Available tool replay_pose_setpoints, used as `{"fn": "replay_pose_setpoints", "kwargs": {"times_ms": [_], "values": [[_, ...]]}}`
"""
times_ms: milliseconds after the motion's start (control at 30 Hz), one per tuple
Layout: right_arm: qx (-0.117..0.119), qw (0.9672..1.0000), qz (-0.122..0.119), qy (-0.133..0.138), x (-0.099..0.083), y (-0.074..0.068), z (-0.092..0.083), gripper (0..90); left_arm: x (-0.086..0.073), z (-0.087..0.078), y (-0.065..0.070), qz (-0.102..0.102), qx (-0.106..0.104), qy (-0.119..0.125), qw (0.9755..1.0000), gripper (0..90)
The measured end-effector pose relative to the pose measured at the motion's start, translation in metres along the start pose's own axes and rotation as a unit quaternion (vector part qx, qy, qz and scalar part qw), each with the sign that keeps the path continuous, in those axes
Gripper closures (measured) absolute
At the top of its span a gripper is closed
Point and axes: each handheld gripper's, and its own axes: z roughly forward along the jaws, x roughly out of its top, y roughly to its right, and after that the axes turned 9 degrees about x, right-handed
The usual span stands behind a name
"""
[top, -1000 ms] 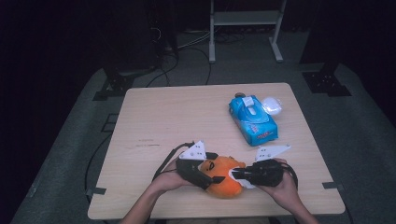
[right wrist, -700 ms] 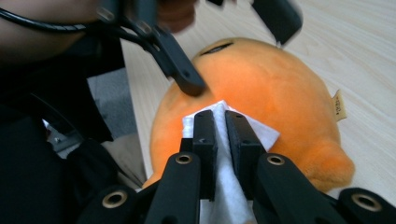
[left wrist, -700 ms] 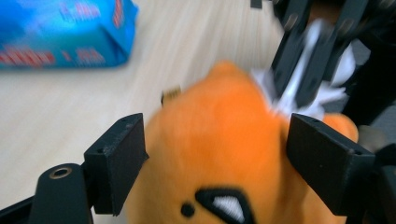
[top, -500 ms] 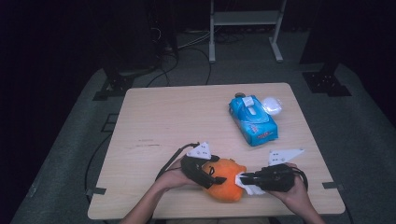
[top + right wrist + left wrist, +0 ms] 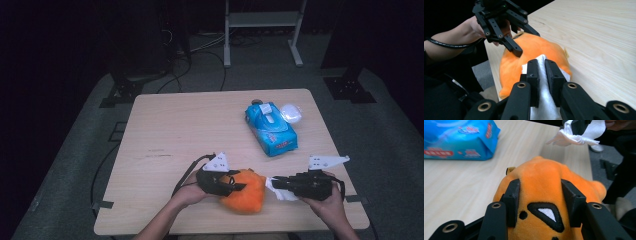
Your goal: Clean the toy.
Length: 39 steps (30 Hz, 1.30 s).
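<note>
An orange plush toy [image 5: 247, 195] lies near the table's front edge. My left gripper [image 5: 239, 186] reaches over it from the left. In the left gripper view its jaws have just been closing, and their pads [image 5: 514, 191] press into both sides of the plush [image 5: 541, 173]. My right gripper [image 5: 275, 182] sits just right of the toy, shut on a white wipe [image 5: 281, 194]. In the right gripper view the wipe [image 5: 545, 100] runs up between the closed jaws, its tip resting by the plush [image 5: 544, 47]. The left gripper [image 5: 527, 43] shows beyond.
A blue pack of wet wipes [image 5: 271, 129] lies at the table's back right, with a small white round thing [image 5: 291, 113] beside it. The light wooden table [image 5: 190, 125] is bare on its left and middle. A metal stand and cables are on the dark floor behind.
My right gripper has drawn away to the right with the white wipe, off the plush. The left gripper has stayed on the toy.
</note>
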Motion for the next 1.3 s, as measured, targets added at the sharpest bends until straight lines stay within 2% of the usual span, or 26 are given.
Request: {"fn": "replay_pose_setpoints", "kwargs": {"times_ms": [100,167,200,300,400,467,533,600,667,733,867,933,1033,1133,1200,1300], "values": [[-0.007,0.9999,0.006,0.005,-0.002,0.004,-0.005,81.5,0.004,-0.007,-0.012,-0.016,0.015,0.015,0.9996,55.4],[-0.011,0.9998,0.011,0.007,-0.003,0.006,-0.007,81.5,0.007,-0.013,-0.022,-0.026,0.039,0.027,0.9986,55.4],[-0.014,0.9998,0.012,0.007,-0.003,0.007,-0.008,81.5,0.009,-0.016,-0.027,-0.024,0.057,0.028,0.9977,55.3],[-0.026,0.9996,0.013,0.006,-0.004,0.012,-0.01,81.5,0.012,-0.024,-0.043,-0.021,0.106,0.027,0.9937,55.0],[-0.041,0.999,0.015,0.006,-0.003,0.017,-0.011,81.6,0.009,-0.03,-0.062,-0.045,0.138,0.042,0.9885,54.7],[-0.052,0.9985,0.017,0.002,-0.003,0.021,-0.012,81.5,0.006,-0.031,-0.074,-0.055,0.157,0.04,0.9852,54.2],[-0.067,0.9976,0.018,-0.004,-0.002,0.026,-0.013,81.5,-0.001,-0.028,-0.083,-0.066,0.17,0.028,0.9828,53.7],[-0.086,0.996,0.017,-0.015,-0.003,0.032,-0.012,81.5,-0.008,-0.024,-0.089,-0.075,0.176,0.017,0.9815,53.0],[-0.099,0.9946,0.017,-0.025,-0.005,0.037,-0.012,81.5,-0.017,-0.018,-0.092,-0.085,0.173,0.008,0.9812,52.2],[-0.11,0.9931,0.023,-0.032,-0.008,0.043,-0.012,81.4,-0.022,-0.016,-0.093,-0.099,0.169,0.017,0.9805,50.4],[-0.125,0.9908,0.04,-0.032,-0.013,0.053,-0.014,79.3,-0.02,-0.017,-0.094,-0.099,0.166,0.011,0.981,45.5],[-0.124,0.9906,0.052,-0.028,-0.016,0.058,-0.015,79.3,-0.019,-0.018,-0.094,-0.098,0.165,0.01,0.9814,43.3],[-0.13,0.9896,0.052,-0.03,-0.017,0.062,-0.015,78.1,-0.019,-0.019,-0.094,-0.099,0.161,0.009,0.9819,41.1],[-0.137,0.9889,0.05,-0.027,-0.016,0.064,-0.014,72.0,-0.02,-0.021,-0.095,-0.102,0.16,0.01,0.9818,38.9],[-0.14,0.9887,0.049,-0.022,-0.016,0.065,-0.014,66.0,-0.02,-0.023,-0.095,-0.102,0.151,0.01,0.9833,37.2],[-0.138,0.989,0.049,-0.02,-0.016,0.065,-0.015,59.3,-0.017,-0.026,-0.094,-0.104,0.154,0.012,0.9826,29.4]]}}
